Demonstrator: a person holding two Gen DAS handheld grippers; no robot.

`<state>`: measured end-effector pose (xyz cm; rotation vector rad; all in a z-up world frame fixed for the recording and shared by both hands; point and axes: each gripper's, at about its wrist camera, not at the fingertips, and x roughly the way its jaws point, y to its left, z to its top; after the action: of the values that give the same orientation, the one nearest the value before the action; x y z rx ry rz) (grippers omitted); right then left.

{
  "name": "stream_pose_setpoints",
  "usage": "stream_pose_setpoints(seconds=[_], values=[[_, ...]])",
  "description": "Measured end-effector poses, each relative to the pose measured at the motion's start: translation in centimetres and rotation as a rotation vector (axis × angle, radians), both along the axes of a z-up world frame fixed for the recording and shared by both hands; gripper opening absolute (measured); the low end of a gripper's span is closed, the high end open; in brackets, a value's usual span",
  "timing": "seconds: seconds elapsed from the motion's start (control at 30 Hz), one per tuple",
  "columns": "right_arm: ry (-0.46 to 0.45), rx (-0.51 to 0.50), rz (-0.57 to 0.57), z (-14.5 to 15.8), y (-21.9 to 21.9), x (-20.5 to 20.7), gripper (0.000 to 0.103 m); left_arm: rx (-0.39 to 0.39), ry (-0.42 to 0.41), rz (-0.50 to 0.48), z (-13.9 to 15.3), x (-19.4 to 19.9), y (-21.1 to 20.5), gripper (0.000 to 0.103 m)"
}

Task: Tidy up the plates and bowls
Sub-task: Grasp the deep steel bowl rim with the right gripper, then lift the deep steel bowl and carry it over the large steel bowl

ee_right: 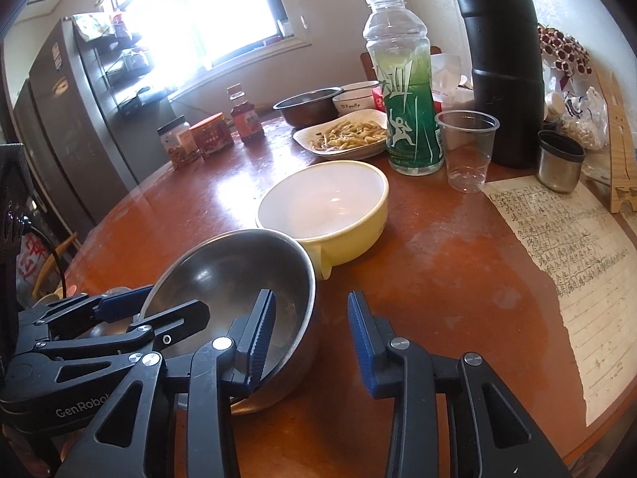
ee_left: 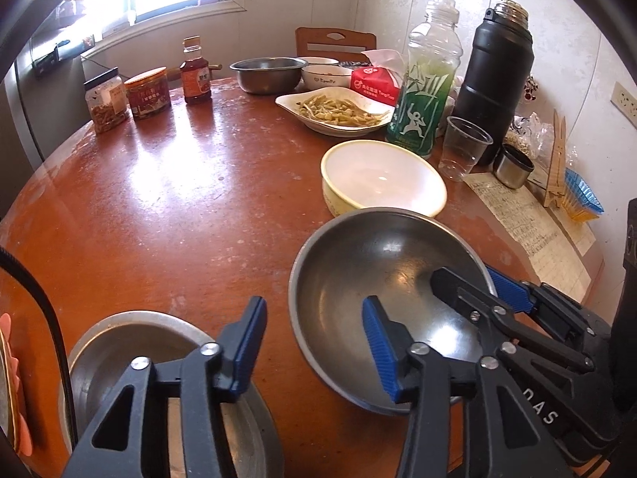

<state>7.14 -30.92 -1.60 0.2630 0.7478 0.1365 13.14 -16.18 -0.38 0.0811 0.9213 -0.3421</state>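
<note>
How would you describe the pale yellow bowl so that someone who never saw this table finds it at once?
On the round reddish-brown table, look in front of the green-labelled plastic bottle. The pale yellow bowl stands there, empty, white inside, touching the steel bowl nearer the camera. It is the only yellow bowl.

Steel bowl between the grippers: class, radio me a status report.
Left gripper open, straddling steel bowl rim. Right gripper open, straddling opposite rim. Yellow bowl close behind.
</note>
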Motion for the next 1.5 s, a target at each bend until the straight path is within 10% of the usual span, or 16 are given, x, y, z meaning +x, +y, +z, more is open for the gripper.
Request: stream_pose_setpoints(seconds=[1.5], values=[[-0.119, -0.041, 0.164, 6.4, 9.7, -3.4, 0.030, -0.042, -0.226, 0.137, 7.2, -7.2, 9.1, 0.035]])
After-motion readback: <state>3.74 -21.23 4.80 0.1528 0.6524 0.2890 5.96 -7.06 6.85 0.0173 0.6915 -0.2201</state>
